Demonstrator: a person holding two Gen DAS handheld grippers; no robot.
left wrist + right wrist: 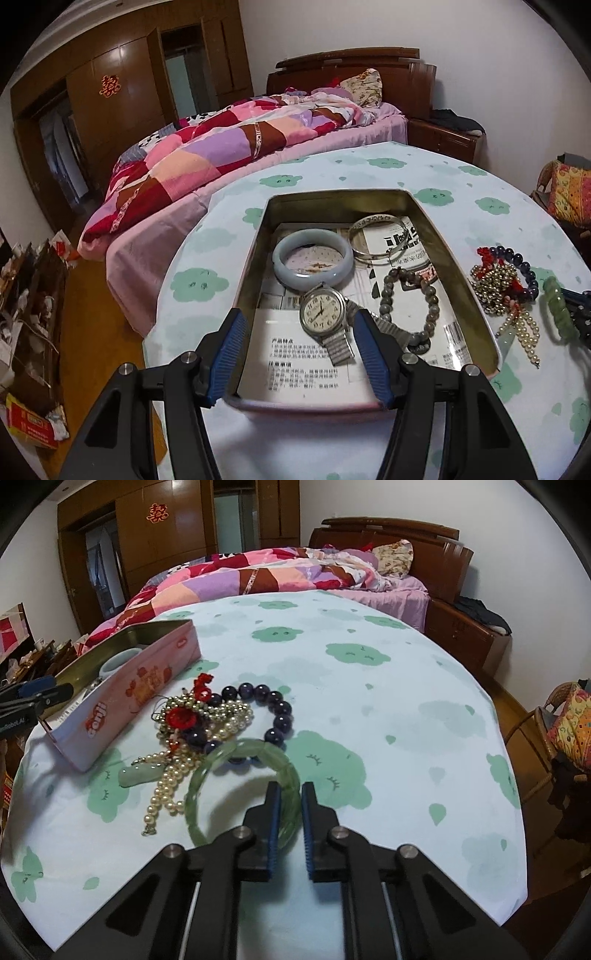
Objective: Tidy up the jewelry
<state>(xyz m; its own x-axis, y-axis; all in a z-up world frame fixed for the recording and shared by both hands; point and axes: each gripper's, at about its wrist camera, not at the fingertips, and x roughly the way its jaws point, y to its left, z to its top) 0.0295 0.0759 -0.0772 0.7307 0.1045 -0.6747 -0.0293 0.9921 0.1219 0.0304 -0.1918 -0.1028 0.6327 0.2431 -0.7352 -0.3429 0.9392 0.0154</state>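
Observation:
An open tin box [476, 295] sits on the table and holds a pale jade bangle [312, 256], a silver bangle [380, 238], a wristwatch [323, 314] and a grey bead bracelet [410, 299]. My left gripper [299, 326] is open above the box's near end, over the watch. Right of the box lies a pile: a dark bead bracelet [275, 709], pearl strands [173, 779] and a green jade bangle [243, 794]. My right gripper [288, 794] is shut on the green bangle's near rim. The bangle also shows in the left wrist view [559, 308].
The round table has a white cloth with green clouds [369, 709]. A bed with a patchwork quilt [221, 147] stands behind it. A wooden wardrobe [122, 96] is at the back left, and a wicker chair [557, 731] stands at the right.

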